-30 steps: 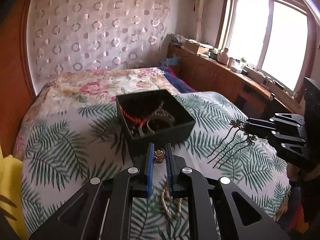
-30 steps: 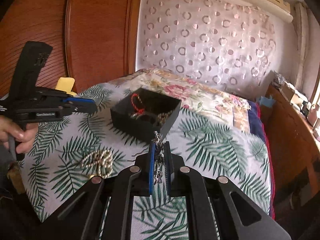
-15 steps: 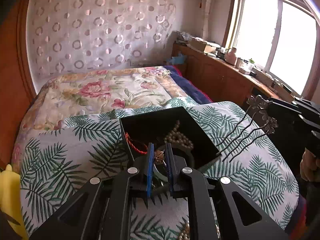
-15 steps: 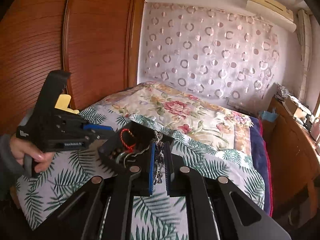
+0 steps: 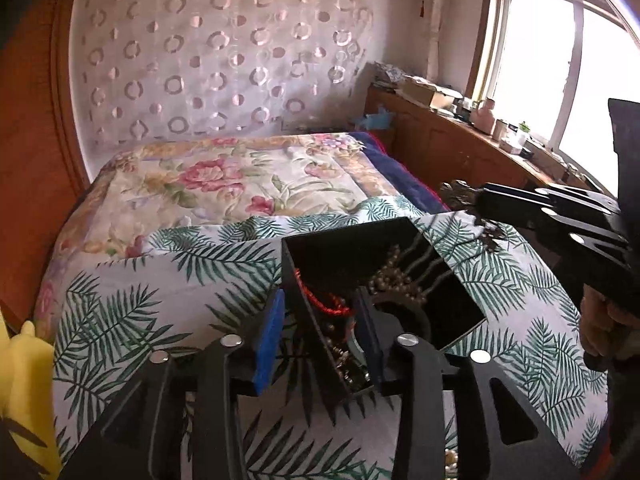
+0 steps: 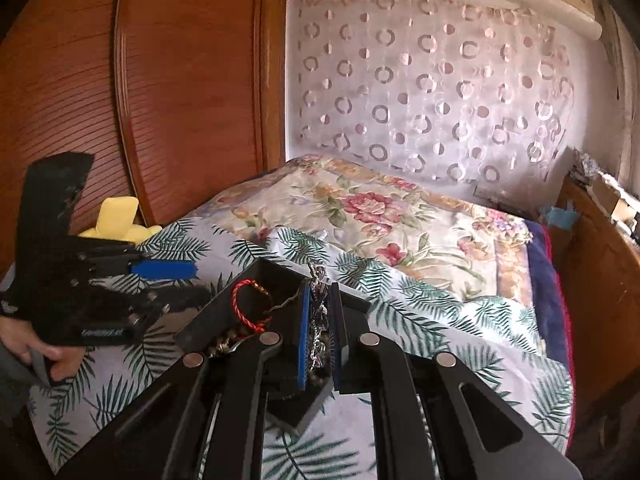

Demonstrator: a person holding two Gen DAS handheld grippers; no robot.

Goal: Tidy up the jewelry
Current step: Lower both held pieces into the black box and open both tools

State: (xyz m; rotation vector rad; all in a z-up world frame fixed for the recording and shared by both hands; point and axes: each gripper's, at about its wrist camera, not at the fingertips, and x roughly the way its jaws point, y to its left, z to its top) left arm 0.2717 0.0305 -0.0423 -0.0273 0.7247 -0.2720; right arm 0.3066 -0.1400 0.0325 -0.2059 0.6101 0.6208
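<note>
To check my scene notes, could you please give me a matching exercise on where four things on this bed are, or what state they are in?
Things:
1. right tool
2. red cord
3. black box
4. yellow toy

Places or states:
a. on the palm-leaf cloth
b. inside the box
c. beside the wooden wardrobe
d. shut on silver jewellery

Pairs: 1-d, 2-b, 3-a, 4-c

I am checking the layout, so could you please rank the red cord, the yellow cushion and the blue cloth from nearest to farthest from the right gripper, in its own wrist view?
From the right gripper:
1. Red cord, in the black box, just left.
2. Yellow cushion, far left by the wardrobe.
3. Blue cloth, far right beyond the bed.
</note>
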